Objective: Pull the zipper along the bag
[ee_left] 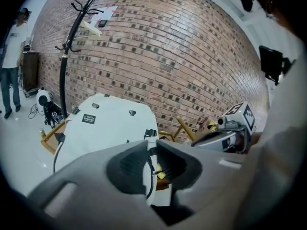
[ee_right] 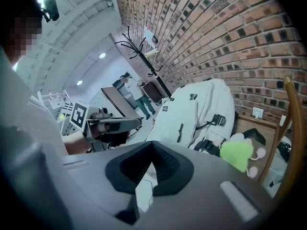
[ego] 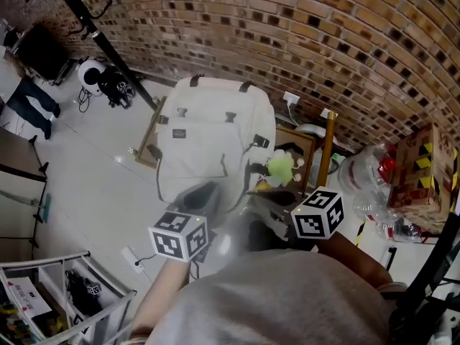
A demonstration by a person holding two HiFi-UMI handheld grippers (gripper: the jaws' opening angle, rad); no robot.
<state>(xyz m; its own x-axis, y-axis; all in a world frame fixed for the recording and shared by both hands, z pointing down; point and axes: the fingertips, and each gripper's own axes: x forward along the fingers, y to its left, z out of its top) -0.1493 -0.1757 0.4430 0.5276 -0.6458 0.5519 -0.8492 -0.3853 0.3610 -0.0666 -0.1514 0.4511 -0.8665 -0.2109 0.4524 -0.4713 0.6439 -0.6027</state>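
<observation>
A white backpack (ego: 208, 135) stands upright on a wooden chair (ego: 327, 149) against the brick wall. A small dark zipper pull (ego: 223, 166) hangs on its front. The bag also shows in the left gripper view (ee_left: 105, 123) and the right gripper view (ee_right: 192, 114). My left gripper (ego: 205, 196) (ee_left: 149, 145) is shut, with nothing between its jaws, a little short of the bag's lower front. My right gripper (ego: 259, 198) (ee_right: 151, 145) hovers beside it to the right, its jaw tips together and holding nothing. A green plush toy (ego: 280, 167) (ee_right: 237, 153) sits by the bag's right side.
A black coat stand (ego: 100, 38) rises left of the bag. Clear plastic bags (ego: 366, 178) and a cardboard box (ego: 420, 171) lie at the right. A wire shelf cart (ego: 65, 293) is at the lower left. A person (ee_left: 9, 66) stands far off on the left.
</observation>
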